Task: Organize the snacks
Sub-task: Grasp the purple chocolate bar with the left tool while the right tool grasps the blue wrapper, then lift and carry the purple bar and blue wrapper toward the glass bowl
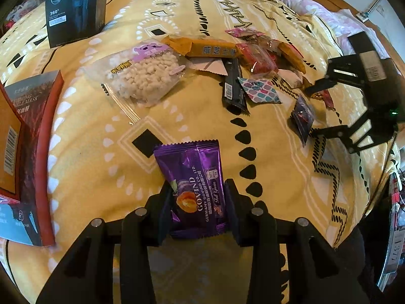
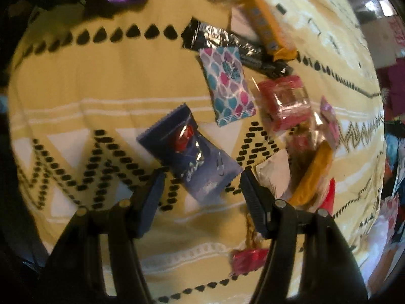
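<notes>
Dark-blue snack packet [image 2: 192, 157] lies on the bed just ahead of the right hand-held gripper [image 2: 202, 179], whose jaws stand open and empty, its long axis slanting from centre-left to lower right of the right wrist frame, while the left hand-held gripper [image 1: 198, 190] is busy with a purple packet [image 1: 192, 179] between its jaws.

purple wrapper [image 1: 192, 177], yellow bedspread [image 1: 101, 152] (black-and-white geometric pattern), scale-print pink-teal packet [image 2: 227, 86]
</notes>
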{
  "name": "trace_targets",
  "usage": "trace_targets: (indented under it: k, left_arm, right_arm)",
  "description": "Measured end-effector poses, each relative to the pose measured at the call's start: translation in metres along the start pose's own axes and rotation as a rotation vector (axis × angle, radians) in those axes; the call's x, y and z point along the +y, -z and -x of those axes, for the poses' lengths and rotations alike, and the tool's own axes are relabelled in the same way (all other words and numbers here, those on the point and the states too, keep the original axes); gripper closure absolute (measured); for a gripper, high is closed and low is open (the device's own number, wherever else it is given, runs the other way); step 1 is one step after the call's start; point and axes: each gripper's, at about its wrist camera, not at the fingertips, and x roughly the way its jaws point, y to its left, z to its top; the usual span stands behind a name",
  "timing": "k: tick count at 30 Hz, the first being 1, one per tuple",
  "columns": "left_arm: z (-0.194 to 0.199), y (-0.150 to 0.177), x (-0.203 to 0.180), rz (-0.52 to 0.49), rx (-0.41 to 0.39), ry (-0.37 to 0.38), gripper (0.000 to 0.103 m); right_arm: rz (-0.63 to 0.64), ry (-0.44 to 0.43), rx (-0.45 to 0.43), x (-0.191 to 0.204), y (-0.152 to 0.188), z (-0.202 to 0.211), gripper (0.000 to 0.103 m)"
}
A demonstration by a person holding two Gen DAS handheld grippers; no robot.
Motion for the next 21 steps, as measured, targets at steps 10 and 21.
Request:
trace_targets:
  k: [10, 21]
  left_arm:
    - [0.003, 0.004, -0.004, -0.026, -0.019, -0.021, 0.062]
    - [0.023, 0.009, -0.008, -0.032, -0.096, -0.062, 0.078]
  right_arm:
    - [-0.313, -0.115, -0.055, -0.014, -0.004, -0.016, 0.055]
    - [-0.923, -0.182, -0.398, -0.002, 0.041, 0.018, 0.073]
